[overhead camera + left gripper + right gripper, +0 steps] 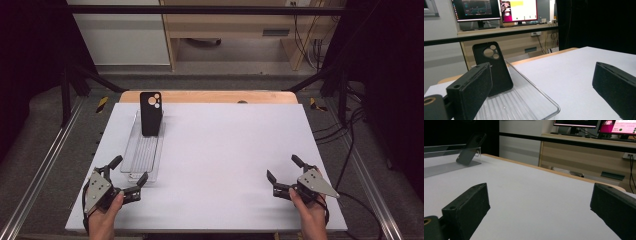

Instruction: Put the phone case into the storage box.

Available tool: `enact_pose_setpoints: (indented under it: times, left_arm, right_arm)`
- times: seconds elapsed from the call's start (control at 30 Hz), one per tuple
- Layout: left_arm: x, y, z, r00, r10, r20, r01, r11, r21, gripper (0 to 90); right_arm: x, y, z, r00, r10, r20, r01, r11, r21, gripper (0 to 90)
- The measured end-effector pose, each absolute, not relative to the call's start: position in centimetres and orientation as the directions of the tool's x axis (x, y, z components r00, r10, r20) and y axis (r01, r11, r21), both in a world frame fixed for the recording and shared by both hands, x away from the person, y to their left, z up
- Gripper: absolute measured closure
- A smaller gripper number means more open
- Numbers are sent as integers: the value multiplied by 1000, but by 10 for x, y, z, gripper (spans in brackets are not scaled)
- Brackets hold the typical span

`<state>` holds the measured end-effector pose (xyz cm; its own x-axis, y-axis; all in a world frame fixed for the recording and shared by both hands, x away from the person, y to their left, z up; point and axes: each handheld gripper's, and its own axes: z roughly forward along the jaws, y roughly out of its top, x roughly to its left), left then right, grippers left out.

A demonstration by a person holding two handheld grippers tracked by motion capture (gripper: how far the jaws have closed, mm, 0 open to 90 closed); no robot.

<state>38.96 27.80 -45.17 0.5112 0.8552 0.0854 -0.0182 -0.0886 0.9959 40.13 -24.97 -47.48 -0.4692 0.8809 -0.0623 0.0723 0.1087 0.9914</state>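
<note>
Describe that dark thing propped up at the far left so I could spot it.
On the white table, look to the far left for a long clear plastic tray. Leaning at its far end is a black phone case, marked by round camera cutouts near its top.

Phone case [150,113] leans in tray [141,157], table's [225,150] far left.
</note>
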Motion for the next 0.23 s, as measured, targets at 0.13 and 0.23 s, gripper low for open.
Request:
enact_pose_setpoints:
  times: [0.13,0.23]
  left_arm:
    - [393,273,-453,511,853,101,-14,-109,994,22]
    - [393,272,-453,508,856,98,-4,-111,994,21]
  right_arm:
    - [407,-243,-479,-482,875,-47,93,104,990,25]
    - [411,-240,-483,-477,878,-49,111,116,987,26]
